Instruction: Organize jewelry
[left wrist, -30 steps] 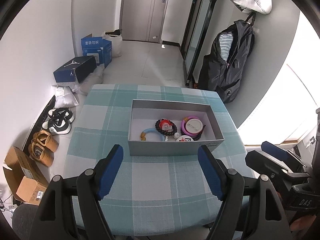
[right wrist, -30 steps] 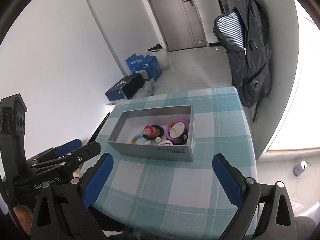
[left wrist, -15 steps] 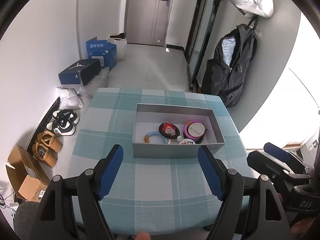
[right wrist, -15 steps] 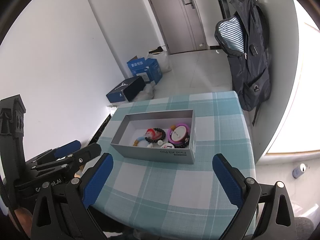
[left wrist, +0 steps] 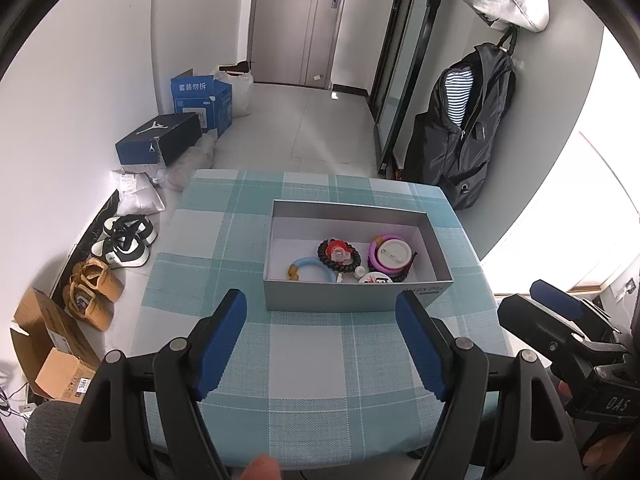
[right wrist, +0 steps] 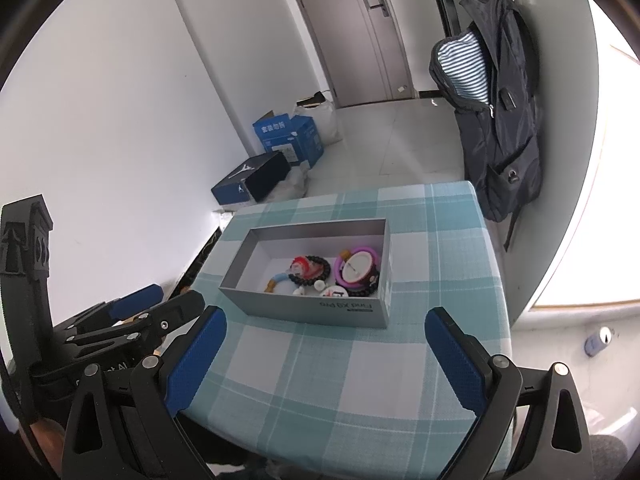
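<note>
A grey open box (left wrist: 340, 305) (right wrist: 316, 313) stands on the checked tablecloth. Inside it lie a light blue bangle (left wrist: 316, 267), a black bead bracelet with a red piece (left wrist: 339, 255) (right wrist: 310, 267), a purple round item with a white top (left wrist: 391, 255) (right wrist: 356, 269) and a small white round piece (left wrist: 374, 279). My left gripper (left wrist: 322, 346) is open and empty, above the table in front of the box. My right gripper (right wrist: 324, 360) is open and empty, also short of the box, to the right of the left one.
The small table with the teal checked cloth (left wrist: 312, 368) has edges on all sides. On the floor at left are shoes (left wrist: 124, 240), cardboard boxes (left wrist: 44, 352) and blue boxes (left wrist: 160, 140). A dark backpack (left wrist: 464, 132) hangs at the right wall.
Both grippers have pulled back and up from the box, so it looks smaller and farther. Both stay open and empty.
</note>
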### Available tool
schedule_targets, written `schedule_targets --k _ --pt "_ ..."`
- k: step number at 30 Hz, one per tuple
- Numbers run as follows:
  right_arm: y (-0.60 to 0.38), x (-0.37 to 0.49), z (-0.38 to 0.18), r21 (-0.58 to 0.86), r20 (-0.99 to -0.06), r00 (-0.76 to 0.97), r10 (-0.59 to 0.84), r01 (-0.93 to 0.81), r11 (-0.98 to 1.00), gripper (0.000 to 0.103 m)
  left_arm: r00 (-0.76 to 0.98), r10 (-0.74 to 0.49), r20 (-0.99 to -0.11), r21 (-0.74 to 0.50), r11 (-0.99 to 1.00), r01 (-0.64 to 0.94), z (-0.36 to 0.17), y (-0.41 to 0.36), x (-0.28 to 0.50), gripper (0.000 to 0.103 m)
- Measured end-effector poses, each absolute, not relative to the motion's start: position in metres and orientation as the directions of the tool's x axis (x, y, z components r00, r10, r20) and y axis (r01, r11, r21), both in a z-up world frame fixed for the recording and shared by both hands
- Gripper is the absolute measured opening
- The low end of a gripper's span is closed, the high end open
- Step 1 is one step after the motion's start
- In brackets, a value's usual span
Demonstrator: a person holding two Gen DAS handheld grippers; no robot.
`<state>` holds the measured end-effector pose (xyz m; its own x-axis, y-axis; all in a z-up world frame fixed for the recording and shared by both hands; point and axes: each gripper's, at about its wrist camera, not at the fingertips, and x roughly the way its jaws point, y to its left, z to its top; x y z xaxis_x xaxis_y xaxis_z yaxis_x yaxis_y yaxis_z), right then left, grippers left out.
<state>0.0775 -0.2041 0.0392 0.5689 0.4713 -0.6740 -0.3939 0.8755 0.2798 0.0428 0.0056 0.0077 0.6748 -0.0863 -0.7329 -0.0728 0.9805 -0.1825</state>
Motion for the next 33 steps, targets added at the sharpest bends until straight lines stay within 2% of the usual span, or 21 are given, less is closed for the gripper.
schedule_targets --k 33 --pt "-0.2088 0.0813 0.0338 0.286 -0.685 0.565 0.461 -0.374 0.882 0.101 0.659 -0.098 -0.746 -0.187 0.980 -0.065 0.0032 0.0024 0.0483 0.073"
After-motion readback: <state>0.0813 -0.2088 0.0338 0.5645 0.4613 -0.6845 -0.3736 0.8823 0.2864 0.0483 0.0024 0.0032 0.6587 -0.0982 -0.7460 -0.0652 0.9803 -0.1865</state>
